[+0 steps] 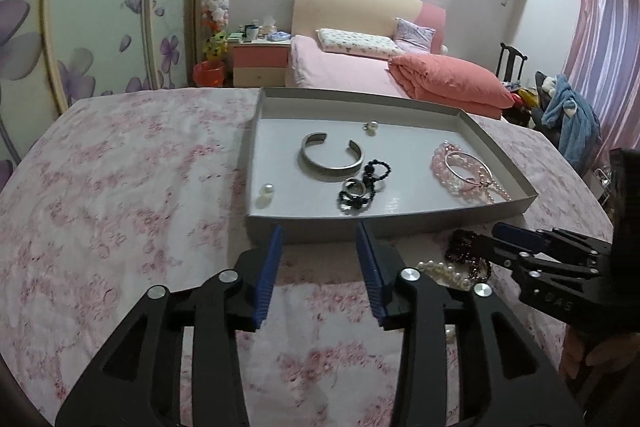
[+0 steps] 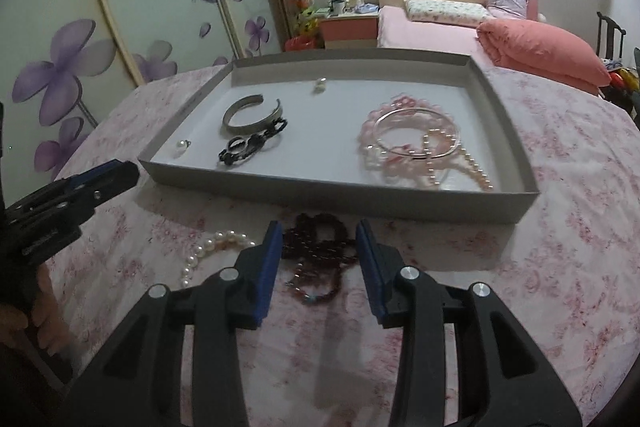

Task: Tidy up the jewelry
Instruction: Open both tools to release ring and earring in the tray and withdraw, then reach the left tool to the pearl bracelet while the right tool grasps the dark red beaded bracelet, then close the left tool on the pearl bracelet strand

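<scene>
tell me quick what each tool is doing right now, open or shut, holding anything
Left tool: open, holding nothing, in front of the shallow grey cardboard tray.
Right tool: open, holding nothing, straddling the dark red bead string on the tablecloth.

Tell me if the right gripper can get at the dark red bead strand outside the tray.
Probably yes. The right gripper is open, and the dark red bead strand lies on the cloth straight ahead between its fingers, nothing covering it. The pearl strand lies off to one side.
</scene>
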A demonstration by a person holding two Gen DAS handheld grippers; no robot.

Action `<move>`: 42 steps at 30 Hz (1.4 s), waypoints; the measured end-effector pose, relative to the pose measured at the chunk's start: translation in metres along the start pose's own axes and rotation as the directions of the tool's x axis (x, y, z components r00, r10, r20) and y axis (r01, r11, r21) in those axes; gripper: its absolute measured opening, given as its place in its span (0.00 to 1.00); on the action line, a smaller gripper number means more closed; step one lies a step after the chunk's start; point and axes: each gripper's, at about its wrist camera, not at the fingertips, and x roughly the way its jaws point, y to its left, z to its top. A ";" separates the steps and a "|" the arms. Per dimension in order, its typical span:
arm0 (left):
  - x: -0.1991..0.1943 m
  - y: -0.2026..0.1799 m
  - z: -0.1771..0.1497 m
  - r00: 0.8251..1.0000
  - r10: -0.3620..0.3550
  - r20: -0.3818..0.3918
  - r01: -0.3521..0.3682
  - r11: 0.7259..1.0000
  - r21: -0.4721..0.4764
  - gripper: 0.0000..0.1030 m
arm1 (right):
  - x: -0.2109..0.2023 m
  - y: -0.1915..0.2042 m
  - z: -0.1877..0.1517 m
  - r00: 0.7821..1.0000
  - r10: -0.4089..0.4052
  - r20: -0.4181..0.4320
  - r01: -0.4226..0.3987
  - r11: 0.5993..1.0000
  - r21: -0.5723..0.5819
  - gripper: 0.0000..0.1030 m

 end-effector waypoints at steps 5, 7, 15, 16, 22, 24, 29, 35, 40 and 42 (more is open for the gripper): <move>-0.005 0.001 -0.003 1.000 -0.003 -0.002 0.003 1.000 -0.005 0.40 | 0.015 0.008 0.000 0.998 -0.060 -0.034 0.059 0.997 -0.040 0.41; -0.005 -0.002 -0.005 1.000 -0.012 -0.008 0.012 1.000 0.002 0.41 | 0.014 0.011 -0.001 0.996 -0.084 -0.035 0.082 0.995 -0.065 0.21; 0.000 -0.031 -0.012 0.995 -0.080 -0.055 0.084 0.995 0.060 0.48 | -0.002 -0.029 -0.009 0.986 -0.161 -0.035 0.162 0.986 0.039 0.13; 0.002 -0.036 -0.013 0.994 -0.084 -0.064 0.088 0.994 0.072 0.48 | -0.003 -0.035 -0.010 0.985 -0.170 -0.035 0.172 0.984 0.055 0.13; 0.018 -0.064 -0.025 0.987 -0.074 -0.145 0.095 0.986 0.140 0.48 | -0.006 -0.042 -0.016 0.983 -0.184 -0.028 0.185 0.981 0.054 0.13; 0.023 -0.068 -0.027 0.984 -0.064 -0.166 0.090 0.983 0.157 0.48 | -0.006 -0.041 -0.015 0.984 -0.177 -0.029 0.179 0.983 0.048 0.13; 0.035 -0.076 -0.037 0.981 0.009 -0.193 0.036 0.974 0.225 0.33 | -0.005 -0.038 -0.015 0.987 -0.157 -0.034 0.158 0.986 0.046 0.13; 0.035 -0.049 -0.031 0.978 0.081 -0.191 -0.044 0.981 0.187 0.24 | -0.005 -0.026 -0.016 0.993 -0.112 -0.045 0.113 0.993 0.022 0.13; 0.031 -0.021 -0.029 0.973 0.131 -0.187 -0.105 0.984 0.143 0.24 | -0.004 -0.012 -0.020 0.992 -0.121 -0.037 0.120 0.992 -0.030 0.14; 0.029 -0.020 -0.031 0.976 0.128 -0.179 -0.104 0.984 0.142 0.25 | -0.003 -0.011 -0.021 0.992 -0.122 -0.043 0.121 0.992 -0.031 0.18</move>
